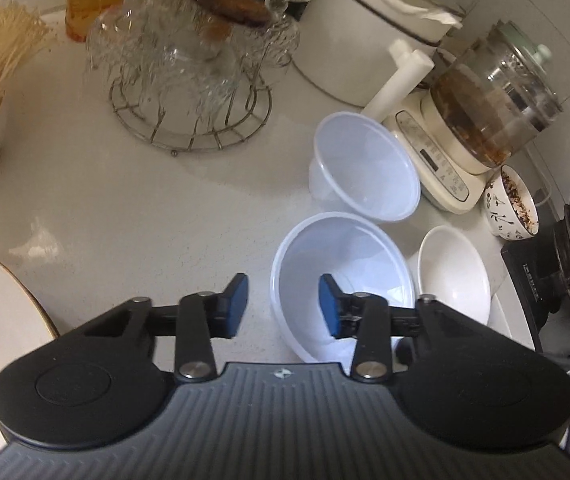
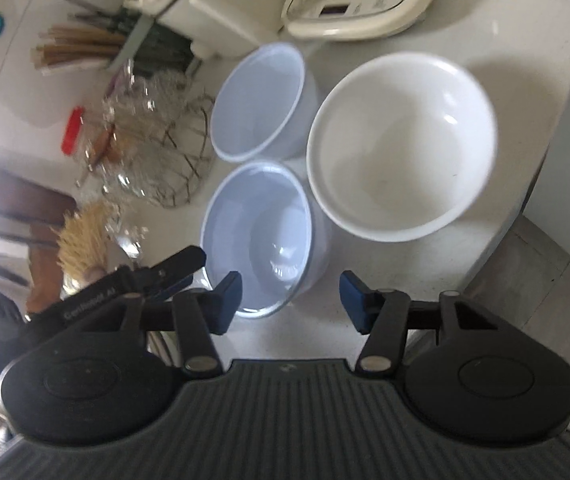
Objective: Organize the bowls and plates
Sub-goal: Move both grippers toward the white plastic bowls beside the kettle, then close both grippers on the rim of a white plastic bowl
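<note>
A: Start with the pale stone table (image 1: 125,216). What sits on it, taking the white ceramic bowl (image 2: 401,144) as the landmark?

B: That bowl stands upright, mouth up, near the table's rounded edge. Just beside it, on the side toward the wire rack of glassware (image 1: 191,76), stand two translucent plastic bowls. The near plastic bowl (image 2: 261,236) touches or nearly touches the ceramic one; the far plastic bowl (image 2: 261,100) lies beyond it, toward the cream electric kettle base (image 2: 349,4).

A: Do they all point the same way?

B: All three open upward; being round, none has a long axis. The far one looks tipped in the left wrist view, though the lens bends things there.

A: What is cut off or unclear?

B: A white plate with a gold rim (image 1: 1,312) is cropped by the frame edge. The right view is blurred.

A: And the grippers?

B: The left gripper (image 1: 283,306) straddles the near bowl's rim, jaws partly open, pads not pressing. The right gripper (image 2: 291,300) hovers over the same bowl's near edge, jaws partly open, holding nothing.
</note>
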A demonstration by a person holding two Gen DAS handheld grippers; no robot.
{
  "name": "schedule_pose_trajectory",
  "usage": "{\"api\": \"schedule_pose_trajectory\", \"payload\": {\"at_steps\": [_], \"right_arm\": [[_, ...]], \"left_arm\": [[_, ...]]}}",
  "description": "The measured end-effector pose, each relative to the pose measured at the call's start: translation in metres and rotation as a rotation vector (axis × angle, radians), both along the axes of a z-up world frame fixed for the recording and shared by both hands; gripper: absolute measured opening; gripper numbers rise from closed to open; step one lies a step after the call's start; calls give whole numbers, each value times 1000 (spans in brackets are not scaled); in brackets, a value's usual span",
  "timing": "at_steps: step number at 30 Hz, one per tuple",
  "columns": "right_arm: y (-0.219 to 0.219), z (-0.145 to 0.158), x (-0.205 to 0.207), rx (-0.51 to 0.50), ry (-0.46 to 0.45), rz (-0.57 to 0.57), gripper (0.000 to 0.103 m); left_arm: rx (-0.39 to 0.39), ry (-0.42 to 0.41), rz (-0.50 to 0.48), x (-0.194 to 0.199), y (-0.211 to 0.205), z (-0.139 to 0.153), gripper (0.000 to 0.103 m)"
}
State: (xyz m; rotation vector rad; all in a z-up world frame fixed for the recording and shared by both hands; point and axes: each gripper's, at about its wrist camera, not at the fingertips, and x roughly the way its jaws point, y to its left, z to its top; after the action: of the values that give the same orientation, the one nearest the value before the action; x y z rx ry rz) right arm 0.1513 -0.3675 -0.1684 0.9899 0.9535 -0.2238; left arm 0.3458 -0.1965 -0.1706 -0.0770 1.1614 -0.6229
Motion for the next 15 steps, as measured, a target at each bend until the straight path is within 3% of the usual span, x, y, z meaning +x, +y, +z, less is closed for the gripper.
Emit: {"api": "schedule_pose_trajectory", "payload": {"at_steps": [5,9,13,15], "right_arm": [[8,-3,9,-44,20,18,47],[9,-9,14,-71,41,22,35],[11,-10,15,-76,28,52,21],[12,-8,16,-91,27,65,20]], "left_arm": [[6,17,10,3,2,-9,22],[-8,31,22,2,6,-12,11],[-20,34,26,-2,8,-11,8],[-22,31,29,-5,10,-10,8]]}}
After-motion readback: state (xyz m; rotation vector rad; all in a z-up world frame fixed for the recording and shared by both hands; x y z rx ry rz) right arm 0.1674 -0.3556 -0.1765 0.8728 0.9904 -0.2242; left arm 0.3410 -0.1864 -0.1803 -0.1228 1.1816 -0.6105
